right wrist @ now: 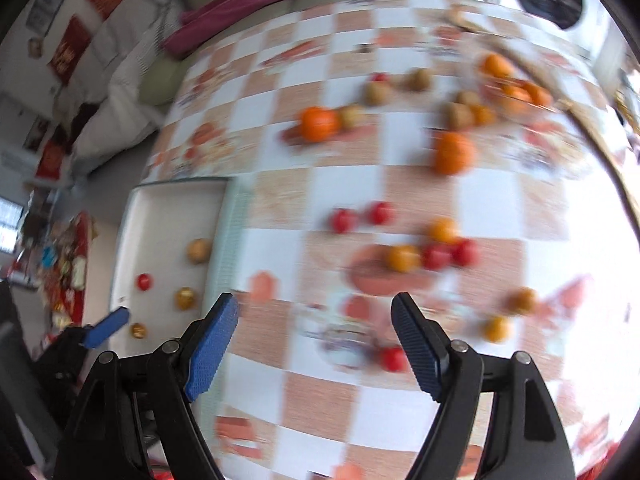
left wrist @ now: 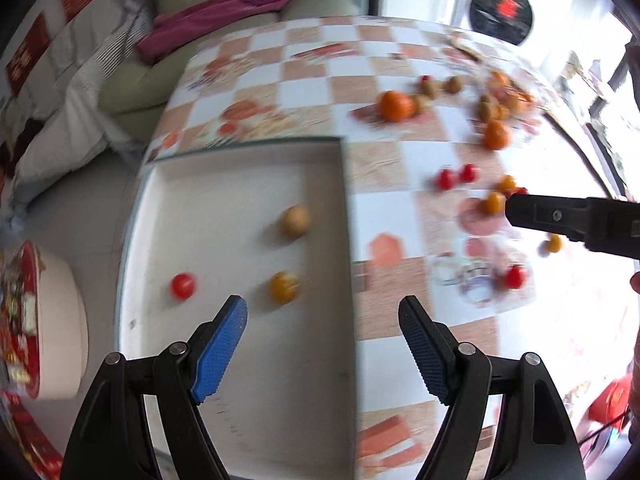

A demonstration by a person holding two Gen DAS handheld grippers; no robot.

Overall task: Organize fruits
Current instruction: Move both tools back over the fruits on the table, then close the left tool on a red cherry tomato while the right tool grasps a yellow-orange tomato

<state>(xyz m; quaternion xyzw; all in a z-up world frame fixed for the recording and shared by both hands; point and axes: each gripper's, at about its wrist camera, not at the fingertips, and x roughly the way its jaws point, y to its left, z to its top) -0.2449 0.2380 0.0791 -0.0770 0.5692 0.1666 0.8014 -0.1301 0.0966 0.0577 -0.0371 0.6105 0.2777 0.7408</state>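
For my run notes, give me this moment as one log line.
left tool: open, empty, over tray | right tool: open, empty, over table | tray: four small fruits | table: many fruits loose

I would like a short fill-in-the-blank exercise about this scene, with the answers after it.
1. The white tray holds ___ small red fruit.
2. The left gripper has its jaws ___, with nothing between them.
3. The tablecloth has a ___ pattern of white and tan squares.
4. The two red fruits lying side by side are ___ the tray, on the cloth.

Answers: one; open; checkered; outside
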